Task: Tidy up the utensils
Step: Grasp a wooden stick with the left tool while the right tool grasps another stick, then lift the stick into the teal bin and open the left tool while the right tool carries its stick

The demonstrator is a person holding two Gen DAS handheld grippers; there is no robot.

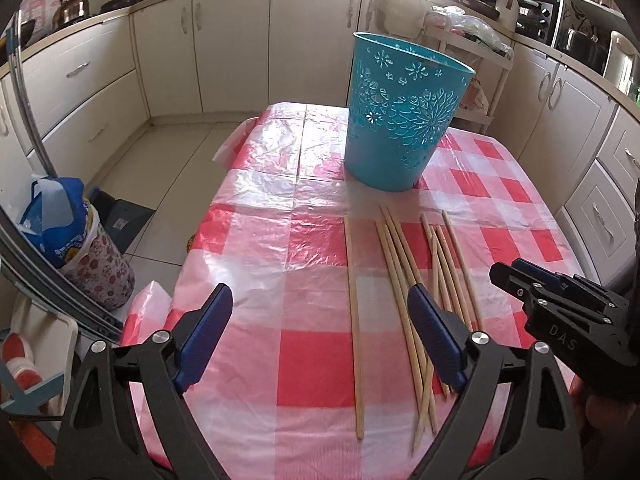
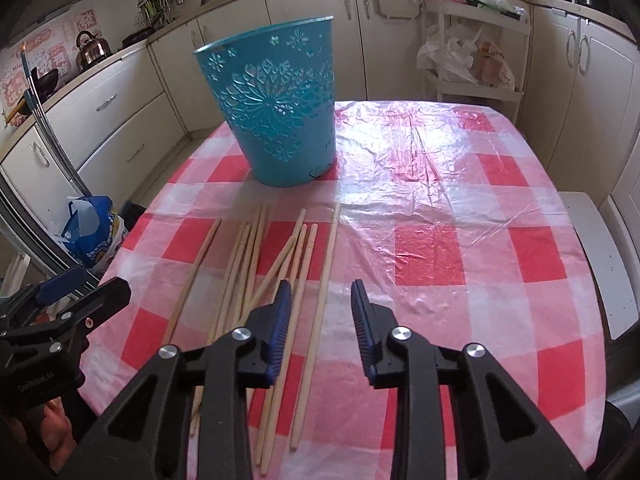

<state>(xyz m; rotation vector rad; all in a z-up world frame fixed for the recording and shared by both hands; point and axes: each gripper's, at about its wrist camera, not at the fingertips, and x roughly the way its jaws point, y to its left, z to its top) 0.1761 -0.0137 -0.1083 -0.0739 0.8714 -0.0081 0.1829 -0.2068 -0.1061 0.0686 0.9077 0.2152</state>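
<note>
Several wooden chopsticks (image 1: 404, 280) lie side by side on the red-and-white checked table (image 1: 280, 240), in front of a tall teal perforated bucket (image 1: 400, 120) that stands upright. My left gripper (image 1: 320, 296) is open wide above the table, and one lone chopstick (image 1: 354, 320) runs between its blue fingers without touching them. My right gripper (image 2: 321, 286) is open with a narrower gap. The rightmost chopstick (image 2: 326, 272) passes between its fingers, and the pads do not press on it. In the right wrist view the bucket (image 2: 280, 112) stands behind the chopsticks (image 2: 248, 264).
Cream kitchen cabinets (image 1: 232, 48) ring the room. On the floor left of the table stand a floral bin and a blue bag (image 1: 64, 216). A white trolley with plastic bags (image 2: 472, 60) stands past the table's far edge. The table's right half (image 2: 480, 240) is bare cloth.
</note>
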